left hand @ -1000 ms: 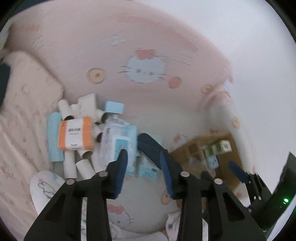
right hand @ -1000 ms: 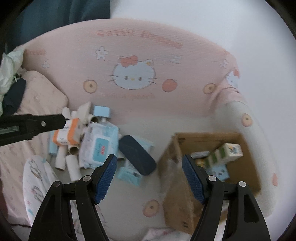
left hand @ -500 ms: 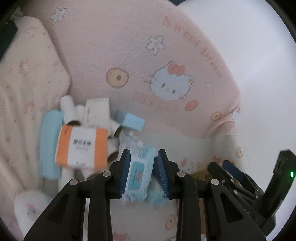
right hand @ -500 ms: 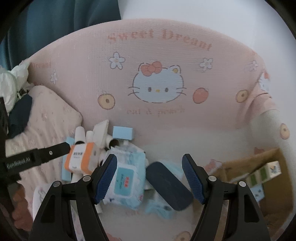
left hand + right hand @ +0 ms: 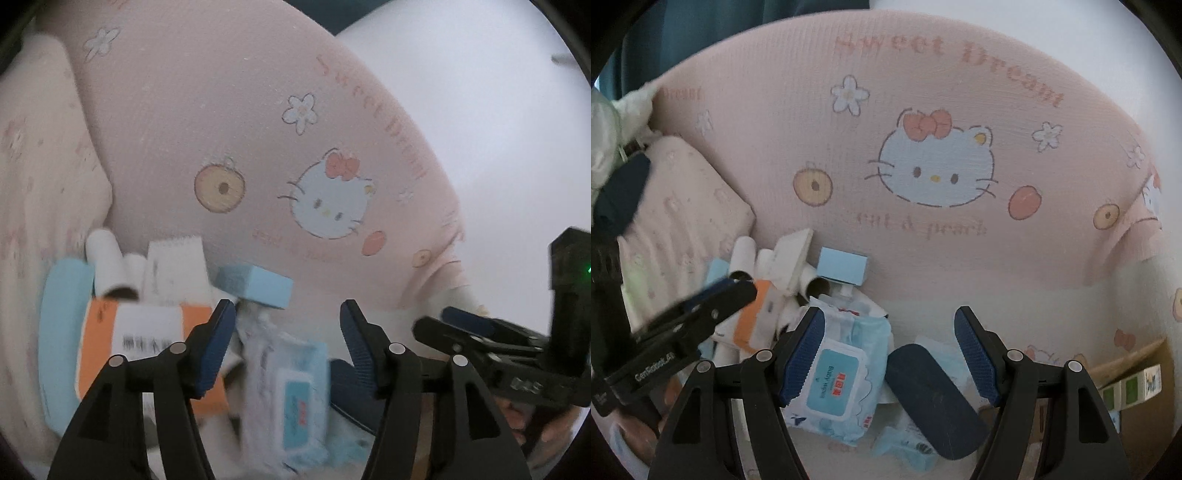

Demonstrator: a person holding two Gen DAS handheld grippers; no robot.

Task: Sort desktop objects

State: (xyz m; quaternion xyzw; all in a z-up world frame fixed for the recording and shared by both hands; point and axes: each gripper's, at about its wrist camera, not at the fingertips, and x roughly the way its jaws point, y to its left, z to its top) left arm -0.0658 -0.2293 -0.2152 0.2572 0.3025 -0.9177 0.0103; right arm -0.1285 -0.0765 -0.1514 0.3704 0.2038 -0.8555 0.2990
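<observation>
A heap of objects lies on the bedding against a pink cat-print cushion (image 5: 923, 155). In it are a wet wipes pack (image 5: 291, 387) (image 5: 838, 373), an orange-and-white tissue pack (image 5: 147, 339) (image 5: 753, 321), a dark blue case (image 5: 931, 395), a light blue box (image 5: 255, 286) (image 5: 842, 271) and several cardboard tubes (image 5: 742, 258). My left gripper (image 5: 286, 314) hangs just above the wipes pack. Its jaws are opening and nothing is pressed between them. My right gripper (image 5: 890, 321) stands open over the wipes pack and the dark case, holding nothing.
A cardboard box (image 5: 1126, 373) with green-and-white blocks (image 5: 1137, 387) sits at the far right. A pink pillow (image 5: 683, 206) borders the heap on the left. In the right wrist view the left gripper's fingers (image 5: 731, 291) reach in from the left. A white wall (image 5: 480, 110) rises behind the cushion.
Both grippers have come down and closer to the heap. The left jaws, narrow before, now stand wide. The cardboard box has slid to the right edge of the right wrist view.
</observation>
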